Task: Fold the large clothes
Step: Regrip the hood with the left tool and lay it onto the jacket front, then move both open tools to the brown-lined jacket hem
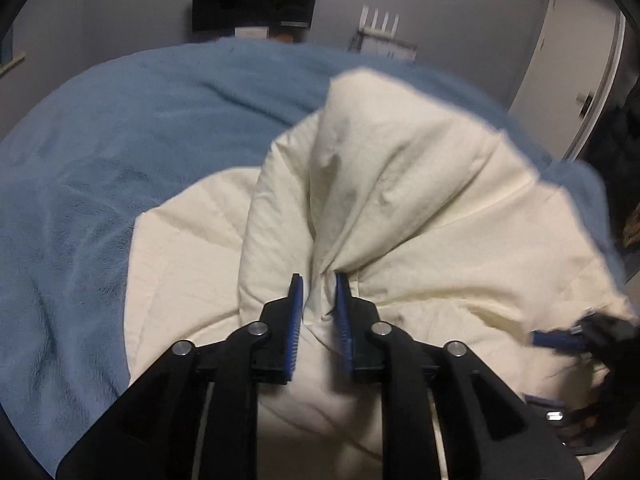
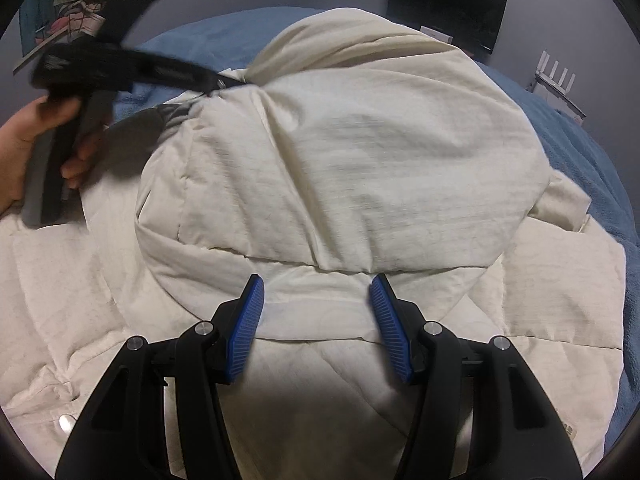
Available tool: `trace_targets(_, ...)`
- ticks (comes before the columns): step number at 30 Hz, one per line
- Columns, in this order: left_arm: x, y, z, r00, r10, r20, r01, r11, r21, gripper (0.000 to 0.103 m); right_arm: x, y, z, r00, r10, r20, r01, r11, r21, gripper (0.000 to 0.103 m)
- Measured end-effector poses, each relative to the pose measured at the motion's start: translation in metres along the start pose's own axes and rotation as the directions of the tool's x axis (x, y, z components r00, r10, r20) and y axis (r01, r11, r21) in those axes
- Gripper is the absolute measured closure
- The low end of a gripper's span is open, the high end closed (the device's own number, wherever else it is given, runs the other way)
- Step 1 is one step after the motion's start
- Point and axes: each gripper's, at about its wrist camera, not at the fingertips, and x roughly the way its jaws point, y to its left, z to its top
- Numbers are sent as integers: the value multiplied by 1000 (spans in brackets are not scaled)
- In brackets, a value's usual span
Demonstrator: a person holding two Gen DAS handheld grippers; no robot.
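A large cream quilted padded jacket (image 1: 400,184) lies on a blue blanket (image 1: 100,160) on a bed. My left gripper (image 1: 319,280) is shut on a bunched fold of the jacket and holds that part lifted over the rest. In the right wrist view the same gripper (image 2: 224,82) shows at upper left, blurred, pinching the cream fabric (image 2: 340,140). My right gripper (image 2: 316,284) is open just above the jacket's lower panel, holding nothing. It also shows at the right edge of the left wrist view (image 1: 560,338).
The blue blanket (image 2: 580,152) covers the bed around the jacket. A dark monitor (image 1: 256,0) stands against the grey wall beyond the bed, with a white rack (image 1: 380,28) beside it. A white door (image 1: 572,60) is at right. Shelves with clutter (image 2: 80,0) are at left.
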Motion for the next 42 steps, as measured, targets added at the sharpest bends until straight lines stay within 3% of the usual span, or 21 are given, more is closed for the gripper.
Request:
trace_targets(2,-23,-4,-1,999,-38,39,38,999,-4,84,0,-1,0,1000,3,4,-3,1000,4,50)
trace_targets(4,-45,-16,-1,994,-79,73,77,996,36,70,-1,-1,0,1000,5,6,-5,1000,7,50)
trace_targets(5,-52,-23,-2,991,-104,87,99,993,60,67,0,-3,1,1000,6,6,-6,1000,7,50)
trace_targets(8,-55,-47,-12,986,-151,65,140,978,152,67,0,-4,2,1000,7,7,-7,1000,8,50)
trace_targets(11,-25,-64,-27,997,-53,-55,65,969,239,66,0,-7,3,1000,8,6,-8,1000,8,50)
trace_targets(14,0,-50,-34,989,-50,-136,75,978,193,66,0,-7,3,1000,11,3,-11,1000,8,50)
trace_targets(17,10,-42,-34,985,-67,-157,93,983,162,65,2,-8,2,1000,16,3,-16,1000,11,50)
trace_targets(20,3,-47,-37,991,-50,-124,74,978,193,65,2,-11,2,1000,29,4,-29,999,21,48)
trace_targets(22,-3,-59,-36,995,-39,-96,58,976,212,60,-1,-13,2,999,39,12,-39,999,31,40)
trace_targets(23,-11,-63,-37,995,-40,-89,58,976,211,57,-5,-14,2,999,52,16,-53,998,43,37)
trace_targets(25,-27,-68,-32,997,-42,-67,55,978,202,36,-16,-17,2,997,70,30,-72,996,59,25)
trace_targets(26,-40,-68,-32,997,-56,-55,66,978,197,32,-21,-18,3,997,67,34,-69,996,63,23)
trace_targets(28,-58,-65,-33,995,-79,-53,88,977,195,30,-42,-22,4,997,53,56,-57,995,81,23)
trace_targets(34,-122,-58,-52,998,-27,-51,38,971,237,28,-118,-41,-8,995,30,97,-46,986,162,15)
trace_targets(42,-203,-25,-92,997,75,-29,-67,976,207,20,-196,-46,-62,997,-67,28,60,978,202,15)
